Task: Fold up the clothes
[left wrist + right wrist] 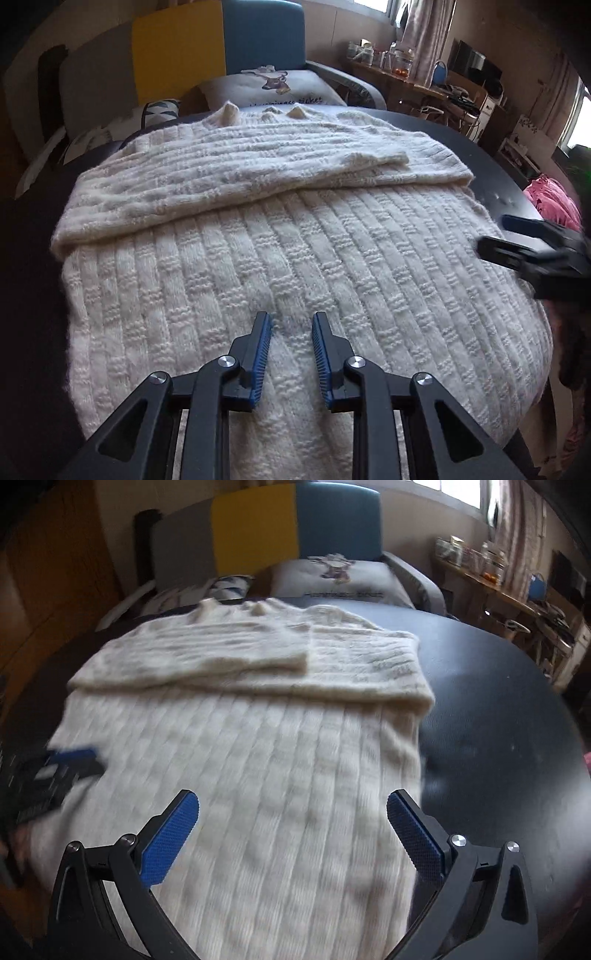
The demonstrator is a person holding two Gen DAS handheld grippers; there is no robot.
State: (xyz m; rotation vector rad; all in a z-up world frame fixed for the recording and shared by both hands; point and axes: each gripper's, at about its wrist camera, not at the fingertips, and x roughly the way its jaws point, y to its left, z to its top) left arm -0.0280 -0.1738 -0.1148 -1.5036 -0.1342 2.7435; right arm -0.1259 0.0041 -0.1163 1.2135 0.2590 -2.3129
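Left wrist view looks down on a cream knit sweater spread flat over a dark round desk, filling most of the frame. Both sleeves lie folded across the chest in the upper half, probably so the body forms a plain rectangle ready for the next fold. The left gripper hovers low over the hem at bottom centre, its jaws parted a little with nothing between them; they pinch no cloth. At the right edge the right gripper shows from the side as a blurred dark shape near the sweater's border.

Right wrist view, itself smeared by motion, shows what the first cannot: the right gripper has its jaws spread wide and empty, straddling the sweater's right margin, one pad over knit and the other over bare desk. That stance suits taking the side edge, as far as can be judged. It also shows the broad bare stretch of desk to the right, and the left gripper at the left edge. Only the left view shows a pink cloth at the desk's far right.
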